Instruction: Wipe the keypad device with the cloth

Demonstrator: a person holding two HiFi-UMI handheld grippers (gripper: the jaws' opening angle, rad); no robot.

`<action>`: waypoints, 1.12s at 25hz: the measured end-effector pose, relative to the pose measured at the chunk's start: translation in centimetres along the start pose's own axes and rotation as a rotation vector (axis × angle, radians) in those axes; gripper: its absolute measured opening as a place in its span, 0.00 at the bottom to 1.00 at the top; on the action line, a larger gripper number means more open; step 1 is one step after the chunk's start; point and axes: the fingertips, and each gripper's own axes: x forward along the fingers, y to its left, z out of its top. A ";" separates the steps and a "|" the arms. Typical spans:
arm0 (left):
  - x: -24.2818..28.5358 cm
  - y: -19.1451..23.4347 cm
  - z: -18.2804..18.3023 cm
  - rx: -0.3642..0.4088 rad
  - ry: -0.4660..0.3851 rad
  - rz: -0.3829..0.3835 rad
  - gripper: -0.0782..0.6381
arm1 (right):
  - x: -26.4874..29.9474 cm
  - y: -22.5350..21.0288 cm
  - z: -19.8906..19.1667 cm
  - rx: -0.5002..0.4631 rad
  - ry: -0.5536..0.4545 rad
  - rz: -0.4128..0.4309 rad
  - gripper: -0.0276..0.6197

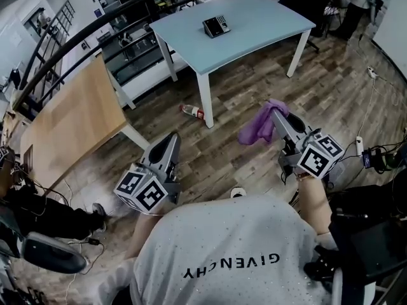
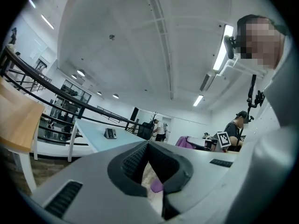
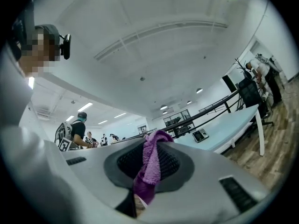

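Landmark: light blue tabletop

- Keypad device: lies flat on the tabletop, near its middle, towards the far edge. Nothing touches it.
- Right gripper: held over the wooden floor on the near side of the tabletop, well apart from the device. Its fingers are pinching the purple cloth. One fold stands above the fingertips. The rest hangs loose to the side.
- Left gripper: also held over the floor, short of the tabletop's near left leg. Its fingers are pressed together at the tips with nothing between them.
- Bottle: lies on its side on the floor, just beside that leg.
- Both grippers point roughly towards the tabletop, and neither reaches it
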 end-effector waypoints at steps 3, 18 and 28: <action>3.8 0.4 0.4 0.003 -0.010 0.005 0.11 | 1.8 -2.5 1.3 -0.041 0.025 0.040 0.12; 15.5 1.5 0.1 0.023 -0.093 0.077 0.11 | 6.4 -13.4 1.3 0.003 0.081 0.097 0.12; 24.0 4.5 -0.8 0.027 -0.008 0.032 0.11 | 11.2 -20.1 -1.3 0.113 0.156 0.080 0.12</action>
